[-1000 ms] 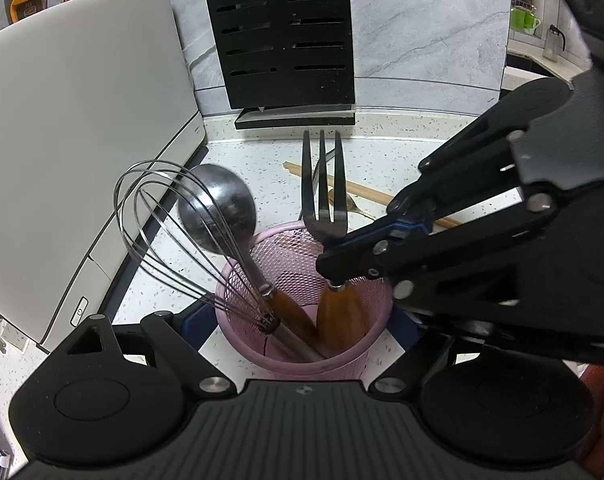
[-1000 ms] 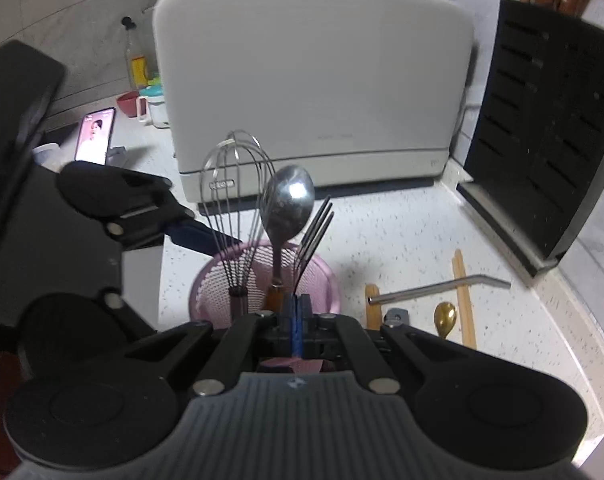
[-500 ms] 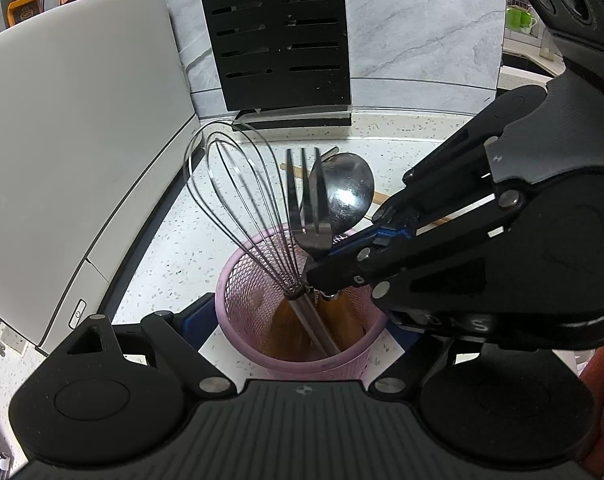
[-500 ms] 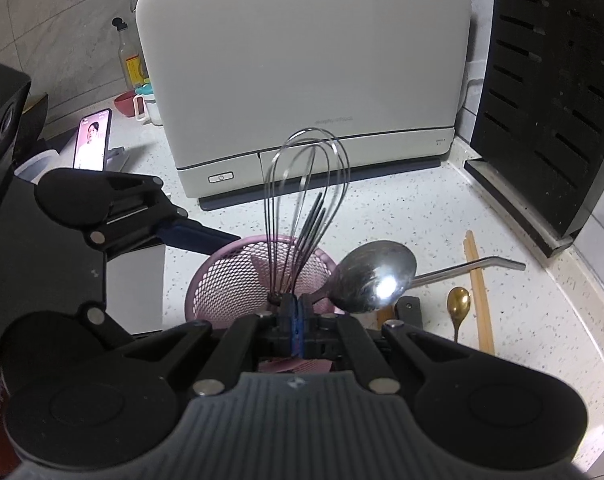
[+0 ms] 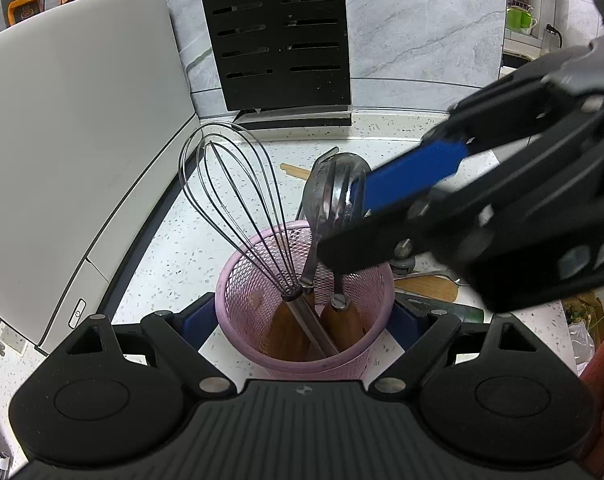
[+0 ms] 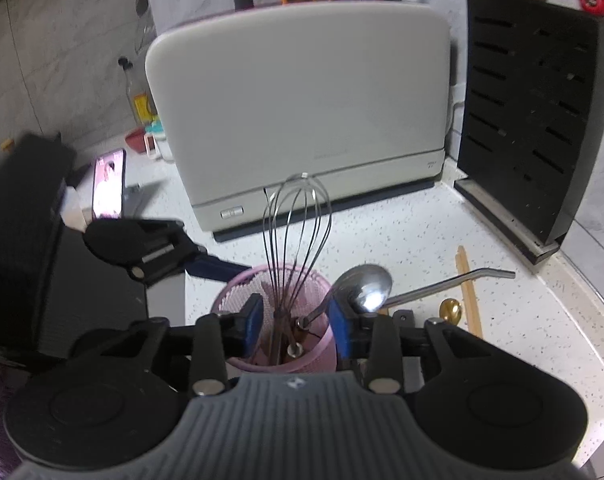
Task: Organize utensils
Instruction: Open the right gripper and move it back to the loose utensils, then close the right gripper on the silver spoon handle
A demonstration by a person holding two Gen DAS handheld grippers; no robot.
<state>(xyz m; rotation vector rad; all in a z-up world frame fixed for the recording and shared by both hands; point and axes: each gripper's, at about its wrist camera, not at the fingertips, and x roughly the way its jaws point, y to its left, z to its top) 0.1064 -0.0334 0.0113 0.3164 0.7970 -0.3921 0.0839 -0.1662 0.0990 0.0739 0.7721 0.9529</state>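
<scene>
Whisk, spoon and fork stand in the pink cup (image 5: 238, 280).
Left gripper (image 5: 304, 320) fingers apparently clamp the cup; right gripper (image 6: 294, 320) fingers are opening, whisk (image 6: 298, 232) handle between them, untouched.

No legible text, brand, number or sign in either view.
- White appliance (image 6: 298, 120): faint grey lettering low on its front, right of centre, too blurred to read; a small dark mark at the far right of the same panel, unreadable.
- Yellow label on the bottle (image 6: 141, 106), left: illegible.
</scene>
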